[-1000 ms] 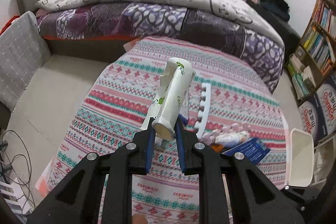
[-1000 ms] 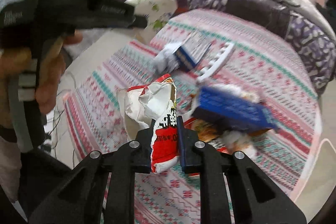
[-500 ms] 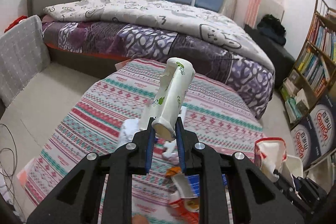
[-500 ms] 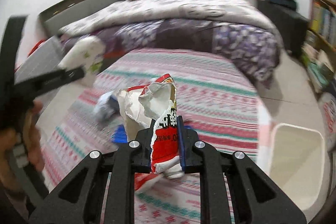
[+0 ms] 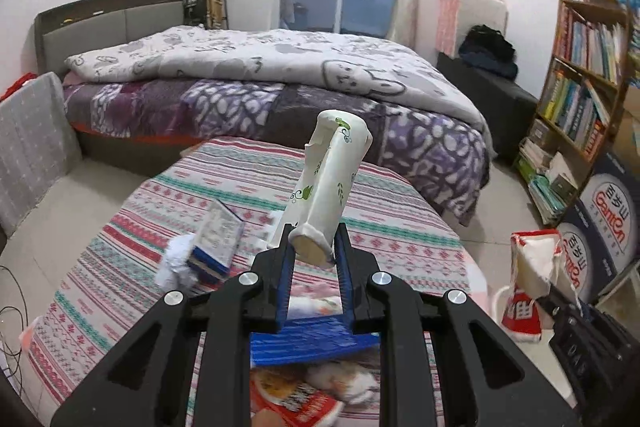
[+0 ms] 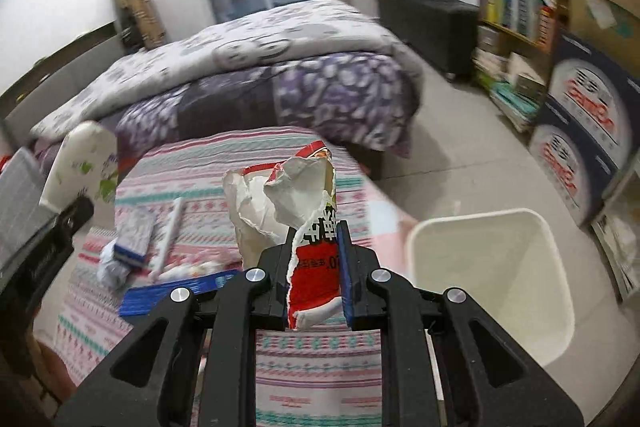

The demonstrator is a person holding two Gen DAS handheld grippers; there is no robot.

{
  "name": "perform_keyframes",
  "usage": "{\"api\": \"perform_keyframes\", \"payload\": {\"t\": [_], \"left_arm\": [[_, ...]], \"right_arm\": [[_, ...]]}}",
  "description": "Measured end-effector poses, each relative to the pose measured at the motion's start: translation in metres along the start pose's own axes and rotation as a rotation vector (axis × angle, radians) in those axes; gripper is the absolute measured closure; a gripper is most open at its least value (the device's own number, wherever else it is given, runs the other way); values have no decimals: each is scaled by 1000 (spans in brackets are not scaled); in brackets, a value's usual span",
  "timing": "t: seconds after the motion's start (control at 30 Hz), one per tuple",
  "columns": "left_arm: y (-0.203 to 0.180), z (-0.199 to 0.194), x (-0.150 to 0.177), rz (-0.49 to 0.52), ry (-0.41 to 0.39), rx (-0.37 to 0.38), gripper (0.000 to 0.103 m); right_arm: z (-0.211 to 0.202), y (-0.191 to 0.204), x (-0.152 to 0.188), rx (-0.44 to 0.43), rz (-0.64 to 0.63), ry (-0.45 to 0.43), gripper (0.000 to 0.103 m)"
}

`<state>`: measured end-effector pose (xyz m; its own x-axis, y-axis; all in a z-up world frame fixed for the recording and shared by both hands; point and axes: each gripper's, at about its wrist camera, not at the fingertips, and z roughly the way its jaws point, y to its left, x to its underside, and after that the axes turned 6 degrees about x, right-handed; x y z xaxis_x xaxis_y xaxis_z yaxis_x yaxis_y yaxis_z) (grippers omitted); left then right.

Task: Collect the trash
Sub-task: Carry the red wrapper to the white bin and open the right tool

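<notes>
Claws both loaded beside white bin [image 6: 492, 287].
Left claw [image 5: 315, 247] grips crushed paper cup [image 5: 329, 187]; right claw [image 6: 316, 259] grips torn red wrapper [image 6: 308, 227]; blue packet [image 6: 176, 289] left of bin.

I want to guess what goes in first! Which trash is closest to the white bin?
The torn red-and-white wrapper in the right gripper, beside the white bin.

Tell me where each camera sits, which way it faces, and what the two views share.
Left wrist: sits behind the left gripper, shut on a crushed paper cup, facing the bed across the striped mat; the right gripper's torn red wrapper shows at right.
Right wrist: sits behind the right gripper, facing the mat and the white bin; the left gripper's body shows at left.
Shared: bed, mat, cup, wrapper, blue packet, bookshelf.
</notes>
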<state>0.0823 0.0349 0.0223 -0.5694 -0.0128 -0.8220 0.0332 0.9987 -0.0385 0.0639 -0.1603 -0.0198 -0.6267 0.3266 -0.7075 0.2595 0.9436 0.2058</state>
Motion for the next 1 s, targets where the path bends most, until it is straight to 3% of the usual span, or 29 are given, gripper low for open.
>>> {"api": "perform_keyframes", "payload": {"t": [0.23, 0.43, 0.53, 0.57, 0.67, 0.87, 1.0], "left_arm": [[-44, 13, 14, 57, 58, 79, 83], [-85, 24, 31, 112, 143, 197, 83], [-106, 30, 39, 127, 190, 273, 83], [-113, 31, 42, 130, 207, 299, 83], [-131, 34, 51, 137, 249, 356, 83], [-161, 36, 64, 179, 285, 402, 83], [-183, 37, 74, 217, 316, 440, 82]], "right_arm": [[6, -55, -7, 84, 117, 47, 86], [13, -100, -10, 138, 203, 93, 83], [11, -119, -10, 171, 241, 97, 74], [9, -124, -10, 179, 251, 93, 62], [1, -141, -11, 213, 290, 65, 46], [-16, -178, -16, 237, 380, 21, 30], [-20, -196, -19, 227, 448, 19, 27]]}}
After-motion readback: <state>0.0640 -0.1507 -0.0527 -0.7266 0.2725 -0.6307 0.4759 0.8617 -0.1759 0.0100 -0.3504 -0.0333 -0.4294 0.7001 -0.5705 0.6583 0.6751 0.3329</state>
